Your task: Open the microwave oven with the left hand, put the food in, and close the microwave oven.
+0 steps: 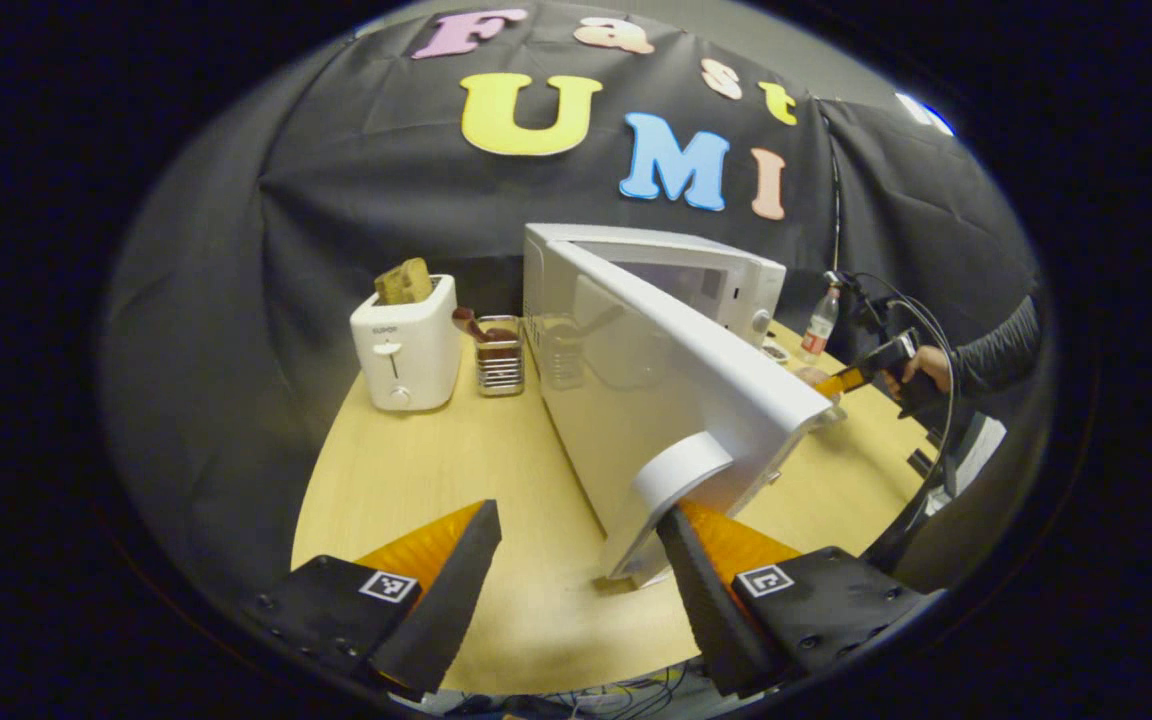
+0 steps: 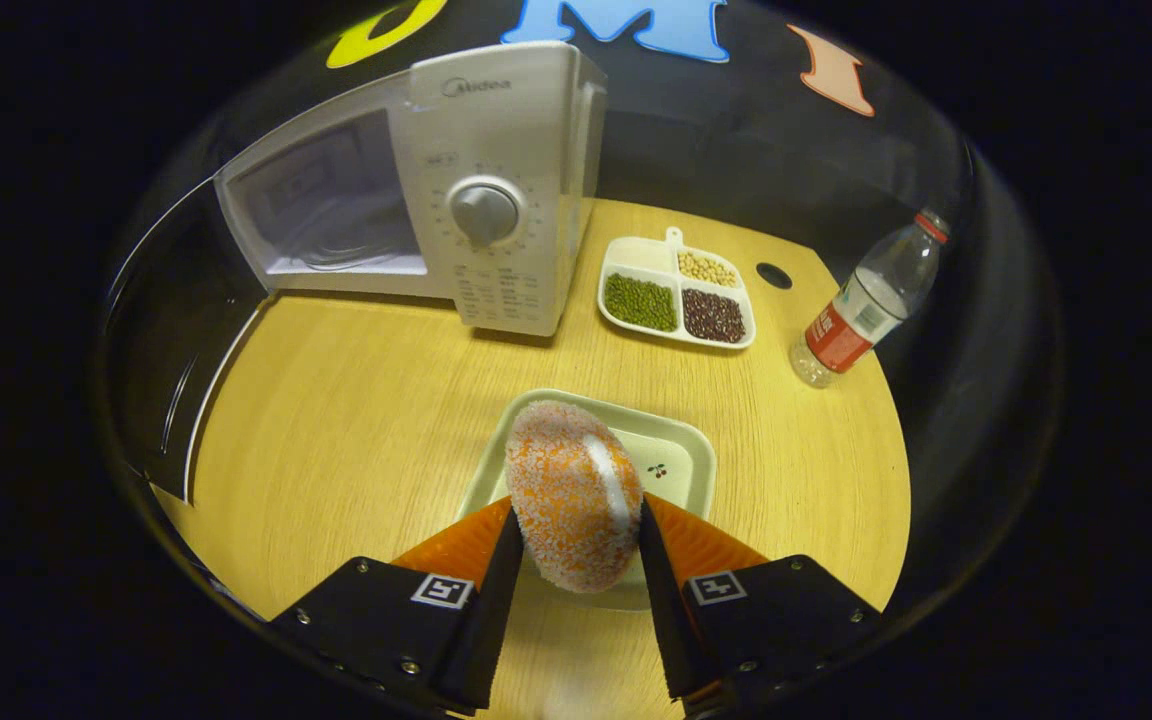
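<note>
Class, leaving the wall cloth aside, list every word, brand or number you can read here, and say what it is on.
"Midea": top of the microwave front panel.
Print around its dial: too small to read.
Toaster brand mark: blurred.
Bottle label: too small to read.

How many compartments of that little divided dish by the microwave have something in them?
3 of 4. In the divided dish, green beans fill the near-left section, dark red beans the near-right, pale beans the far-right. The far-left section looks empty.
</note>
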The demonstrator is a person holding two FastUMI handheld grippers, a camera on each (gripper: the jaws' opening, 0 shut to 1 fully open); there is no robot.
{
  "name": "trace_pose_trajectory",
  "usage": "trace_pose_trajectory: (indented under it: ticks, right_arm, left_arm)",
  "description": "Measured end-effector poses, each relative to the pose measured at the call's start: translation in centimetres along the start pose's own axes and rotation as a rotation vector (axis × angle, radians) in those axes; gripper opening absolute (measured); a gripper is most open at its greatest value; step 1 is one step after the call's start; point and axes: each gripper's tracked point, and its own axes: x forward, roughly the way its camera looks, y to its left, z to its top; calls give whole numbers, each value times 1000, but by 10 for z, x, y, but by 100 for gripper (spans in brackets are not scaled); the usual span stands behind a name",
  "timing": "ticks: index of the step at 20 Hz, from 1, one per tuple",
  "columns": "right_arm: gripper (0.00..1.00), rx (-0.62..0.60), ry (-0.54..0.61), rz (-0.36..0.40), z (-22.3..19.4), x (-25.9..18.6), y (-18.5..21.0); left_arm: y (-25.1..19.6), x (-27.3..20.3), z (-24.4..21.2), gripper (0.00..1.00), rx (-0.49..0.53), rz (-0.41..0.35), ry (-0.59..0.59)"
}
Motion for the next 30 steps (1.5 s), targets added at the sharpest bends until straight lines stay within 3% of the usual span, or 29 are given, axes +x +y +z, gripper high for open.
trace_pose_trajectory:
  ticks: [4,8,12,14,16,21,24,28,30]
  right_arm:
    - [64,-54,-89,29,15,-36,29]
    - [63,-40,-176,68,33,-65,60]
    - [64,-58,-276,94,59,-88,83]
    - [63,-69,-320,113,73,-95,93]
    - [64,-81,-361,132,87,-102,100]
    - [63,-204,-452,90,115,-107,106]
    - [64,-276,-472,119,127,-98,124]
    - [63,-344,-496,139,148,-72,143]
    - [63,-402,-493,131,154,-52,150]
  left_arm:
    - [-8,-39,29,97,43,111,-88]
    - [-32,-84,97,97,-41,135,-273]
    - [-48,-125,176,97,-36,177,-449]
    - [-46,-138,205,93,-23,256,-501]
    - [-50,-150,226,99,-9,328,-541]
    - [-100,-150,261,96,-16,300,-580]
    - [-128,-150,271,96,-1,299,-602]
    - [-156,-167,303,99,3,305,-664]
    - [-156,-177,318,94,-12,324,-692]
